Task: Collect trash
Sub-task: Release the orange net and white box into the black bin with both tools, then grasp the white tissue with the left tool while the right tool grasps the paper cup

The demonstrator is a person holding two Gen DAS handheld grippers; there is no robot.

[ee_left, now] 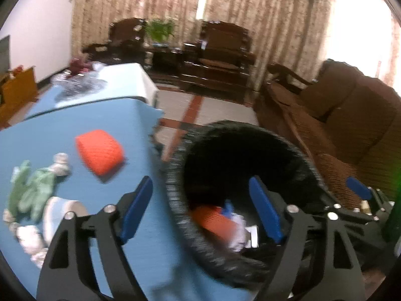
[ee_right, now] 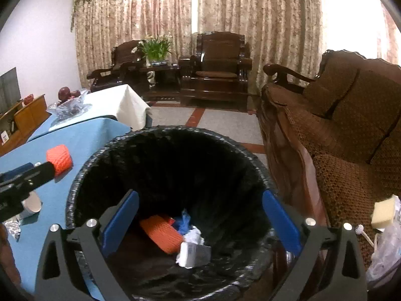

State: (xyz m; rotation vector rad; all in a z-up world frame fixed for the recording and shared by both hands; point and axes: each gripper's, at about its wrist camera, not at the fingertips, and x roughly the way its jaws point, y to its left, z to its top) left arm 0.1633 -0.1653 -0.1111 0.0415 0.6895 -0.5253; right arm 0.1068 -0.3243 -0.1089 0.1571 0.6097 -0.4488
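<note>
A black-lined trash bin (ee_right: 82,175) stands beside the blue table (ee_left: 75,123). Inside it lie an orange foam net (ee_right: 160,235), a blue scrap, white paper and a white box (ee_right: 194,254). On the table are another orange foam net (ee_left: 100,151), green crumpled wrappers (ee_left: 32,190), a paper cup (ee_left: 62,213) and white tissue (ee_left: 30,238). My left gripper (ee_left: 200,210) is open and empty over the table edge and bin rim (ee_left: 175,200). My right gripper (ee_right: 200,223) is open and empty above the bin mouth. The left gripper also shows in the right wrist view (ee_right: 22,178).
A brown sofa (ee_right: 338,130) runs along the right of the bin. A yellow sponge (ee_right: 383,212) and a plastic bag (ee_right: 386,248) sit at its near end. A clear bag (ee_right: 67,109) and white cloth (ee_right: 117,102) lie at the table's far end. Dark wooden armchairs stand by the curtains.
</note>
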